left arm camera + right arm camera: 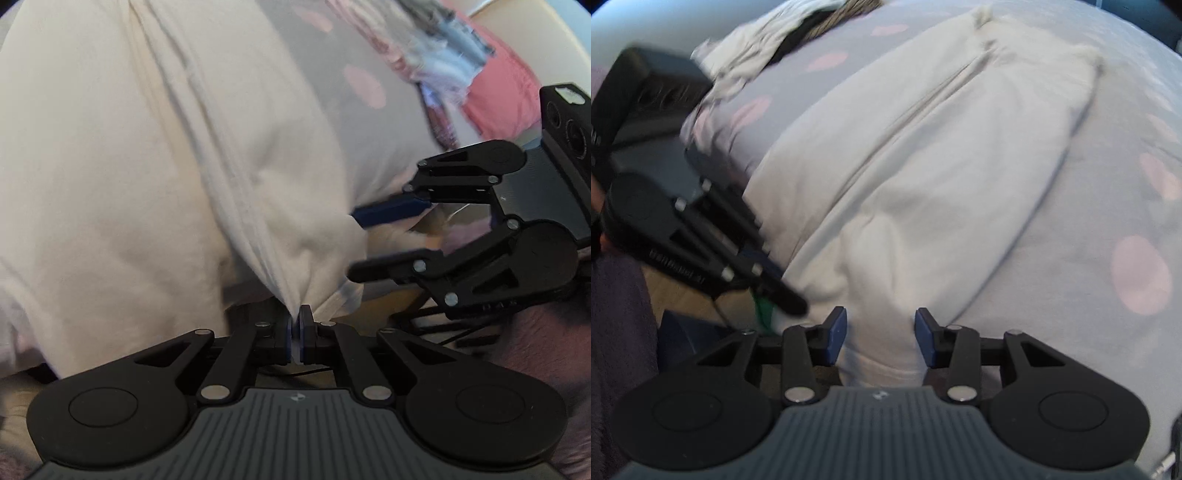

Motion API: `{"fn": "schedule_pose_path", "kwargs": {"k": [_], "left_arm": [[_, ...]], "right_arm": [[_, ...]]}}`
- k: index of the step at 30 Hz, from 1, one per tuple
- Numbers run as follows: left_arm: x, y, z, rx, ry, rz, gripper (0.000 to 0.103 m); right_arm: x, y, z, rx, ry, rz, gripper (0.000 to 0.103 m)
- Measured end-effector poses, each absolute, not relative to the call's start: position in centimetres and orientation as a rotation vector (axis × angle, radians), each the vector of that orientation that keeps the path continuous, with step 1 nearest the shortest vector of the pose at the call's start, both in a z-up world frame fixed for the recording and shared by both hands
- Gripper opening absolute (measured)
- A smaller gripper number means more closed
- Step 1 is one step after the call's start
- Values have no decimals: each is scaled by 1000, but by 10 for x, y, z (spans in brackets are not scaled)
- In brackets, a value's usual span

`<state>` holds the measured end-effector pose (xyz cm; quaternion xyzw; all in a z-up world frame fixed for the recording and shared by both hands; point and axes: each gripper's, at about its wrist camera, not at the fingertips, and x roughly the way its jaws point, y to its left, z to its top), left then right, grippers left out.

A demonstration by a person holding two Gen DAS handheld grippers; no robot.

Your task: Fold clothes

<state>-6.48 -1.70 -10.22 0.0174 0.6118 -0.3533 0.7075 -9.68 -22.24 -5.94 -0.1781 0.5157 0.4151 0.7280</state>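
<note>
on spotted bedsheet [1108,147] | left claw [295,332] pinching cream garment [129,166] | right claw [880,338] spread

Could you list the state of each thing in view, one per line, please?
Left gripper: shut, pinching a gathered edge of the white garment.
Right gripper: open, fingers either side of the garment's near edge.
White garment: lying lengthwise on the bedsheet, creased, near edge bunched.
Polka-dot bedsheet: spread beneath the garment.
Pile of clothes: heaped and unfolded at the far side.
</note>
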Motion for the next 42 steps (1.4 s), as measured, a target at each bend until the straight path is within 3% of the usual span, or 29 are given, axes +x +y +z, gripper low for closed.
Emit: {"fn": "schedule_pose_path", "kwargs": {"k": [5,15,20,24,28,31,32,33,42], "left_arm": [[-62,-12,-114,34,1388,-743,1],[-70,-11,-125,63,1469,-731,3],[-74,-11,-119,89,1452,-718,14],[-76,-13,-118,90,1442,-734,14],[-73,-11,-119,79,1434,-727,16],[-72,-9,-122,69,1442,-705,16],[-72,-9,-123,67,1445,-698,16],[-71,-7,-123,66,1447,-696,16],[-67,-10,-122,103,1457,-714,17]], "right_arm": [[-114,-215,-94,-471,1292,961,30],[-109,-231,-77,-433,1269,841,36],[-96,-251,-62,-310,1222,776,36],[-90,-252,-71,-289,1212,821,36],[-80,-246,-85,-290,1197,853,43],[-77,-239,-94,-245,1200,878,35],[-77,-237,-95,-255,1204,874,21],[-77,-236,-96,-264,1208,870,15],[-84,-245,-99,-212,1379,816,8]]}}
